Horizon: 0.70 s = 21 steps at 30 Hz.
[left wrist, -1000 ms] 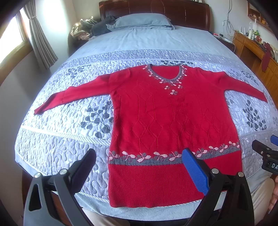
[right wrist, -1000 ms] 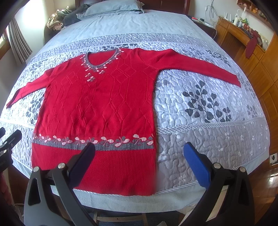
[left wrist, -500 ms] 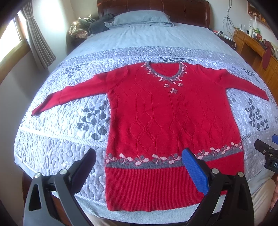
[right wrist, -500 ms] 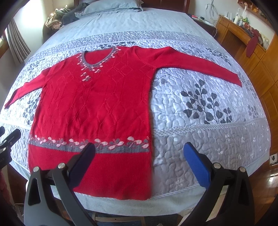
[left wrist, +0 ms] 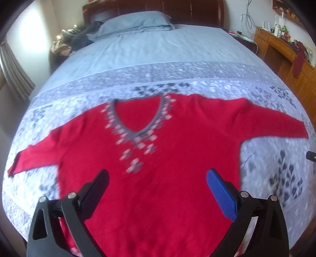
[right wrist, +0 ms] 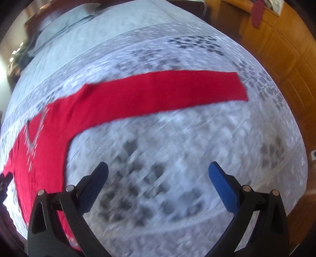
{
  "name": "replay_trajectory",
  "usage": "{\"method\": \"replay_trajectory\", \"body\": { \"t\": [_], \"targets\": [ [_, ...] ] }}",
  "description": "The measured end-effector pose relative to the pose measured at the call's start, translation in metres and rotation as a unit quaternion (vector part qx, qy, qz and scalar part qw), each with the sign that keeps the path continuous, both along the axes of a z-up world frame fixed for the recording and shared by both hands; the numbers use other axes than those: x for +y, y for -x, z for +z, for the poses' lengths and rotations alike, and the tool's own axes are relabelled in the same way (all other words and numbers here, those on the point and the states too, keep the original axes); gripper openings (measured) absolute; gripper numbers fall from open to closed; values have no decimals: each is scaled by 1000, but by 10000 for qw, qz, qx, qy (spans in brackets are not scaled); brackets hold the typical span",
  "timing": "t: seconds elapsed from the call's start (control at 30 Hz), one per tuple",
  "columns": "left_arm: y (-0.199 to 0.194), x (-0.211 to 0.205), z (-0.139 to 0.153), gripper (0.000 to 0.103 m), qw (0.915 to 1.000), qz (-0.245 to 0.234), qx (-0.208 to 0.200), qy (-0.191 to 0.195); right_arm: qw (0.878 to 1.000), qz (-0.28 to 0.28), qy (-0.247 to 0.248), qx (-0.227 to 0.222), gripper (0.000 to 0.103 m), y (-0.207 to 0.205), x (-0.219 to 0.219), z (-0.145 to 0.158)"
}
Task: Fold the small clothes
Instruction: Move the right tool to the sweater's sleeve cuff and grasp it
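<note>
A red knitted sweater with a grey V-neck trimmed in pale flower motifs [left wrist: 177, 158] lies spread flat, front up, on the grey-and-white quilted bedspread with dark leaf prints [left wrist: 276, 178] that covers the near half of a wide bed. Both sleeves stretch out sideways. In the left wrist view the left gripper [left wrist: 158, 189] hangs over the chest of the sweater, just below the neckline; its two fingers stand wide apart with nothing between them, one pad black and the other bright blue [left wrist: 221, 195]. The view is blurred, so the knit pattern cannot be made out. In the right wrist view the right gripper [right wrist: 158, 181] is above bare quilt beside the sweater's body, under the long red sleeve [right wrist: 167, 93] that runs across the frame to a squared cuff; its fingers are likewise spread wide and hold nothing. This view is heavily smeared. Whether either gripper touches the cloth or the quilt cannot be told. Farther up the bed a pale blue sheet [left wrist: 167, 47] reaches to a blue-grey pillow [left wrist: 134, 23] against a dark wooden headboard [left wrist: 177, 8]. A wooden cabinet [left wrist: 286, 55] stands along the right wall.
</note>
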<state>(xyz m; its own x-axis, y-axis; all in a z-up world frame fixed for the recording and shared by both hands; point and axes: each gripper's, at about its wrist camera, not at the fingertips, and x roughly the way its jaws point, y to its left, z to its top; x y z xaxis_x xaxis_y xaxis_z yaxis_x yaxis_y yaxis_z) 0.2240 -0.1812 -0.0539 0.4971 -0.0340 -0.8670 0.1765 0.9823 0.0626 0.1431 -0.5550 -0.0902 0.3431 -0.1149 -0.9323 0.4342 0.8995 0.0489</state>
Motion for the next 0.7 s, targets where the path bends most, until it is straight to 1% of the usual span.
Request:
{"method": "replay_trajectory", "body": {
  "t": [0.03, 0.07, 0.1, 0.13, 0.2, 0.27, 0.4, 0.43, 0.47, 0.5, 0.53, 0.57, 0.6, 0.63, 0.67, 0.7],
  "targets": [
    [-12, -17, -4, 99, 10000, -37, -11, 28, 9999, -92, -6, 52, 100, -7, -20, -3],
    [-22, -32, -7, 99, 10000, -68, -16, 40, 9997, -187, -48, 179, 100, -18, -52, -9],
    [-34, -48, -13, 99, 10000, -88, -2, 43, 9993, -243, -83, 261, 100, -22, -68, -13],
    [-42, -58, -16, 99, 9999, -90, 24, 44, 9986, -363, -112, 354, 100, -27, -91, -18],
    [-59, -82, -27, 99, 9999, -96, 118, 69, 9974, -567, -165, 406, 100, -35, -131, -26],
    [-68, -94, -36, 99, 9997, -110, 229, 50, 9966, -641, -268, 452, 100, -41, -161, -34],
    [-77, -114, -52, 99, 9992, -182, 337, -78, 9939, -793, -644, 417, 100, -47, -191, -53],
    [-78, -116, -56, 99, 9991, -198, 357, -107, 9931, -804, -754, 392, 100, -48, -193, -57],
    [-79, -117, -60, 99, 9990, -197, 386, -126, 9922, -803, -884, 356, 95, -50, -196, -61],
    [-80, -117, -61, 99, 9989, -189, 410, -138, 9909, -798, -1033, 324, 87, -51, -197, -64],
    [-82, -115, -64, 99, 9988, -160, 434, -151, 9908, -803, -1033, 341, 65, -52, -195, -65],
    [-83, -113, -65, 99, 9988, -124, 444, -166, 9914, -805, -956, 380, 52, -53, -194, -65],
    [-85, -111, -67, 99, 9988, -99, 451, -180, 9923, -773, -856, 445, 46, -54, -192, -65],
    [-86, -107, -67, 99, 9988, -61, 456, -190, 9927, -732, -848, 443, 22, -54, -191, -64],
    [-87, -103, -68, 99, 9988, -34, 458, -188, 9915, -660, -1067, 339, 4, -54, -190, -62],
    [-87, -97, -67, 99, 9988, -3, 455, -178, 9897, -696, -1225, 234, 3, -54, -188, -60]
  ]
}}
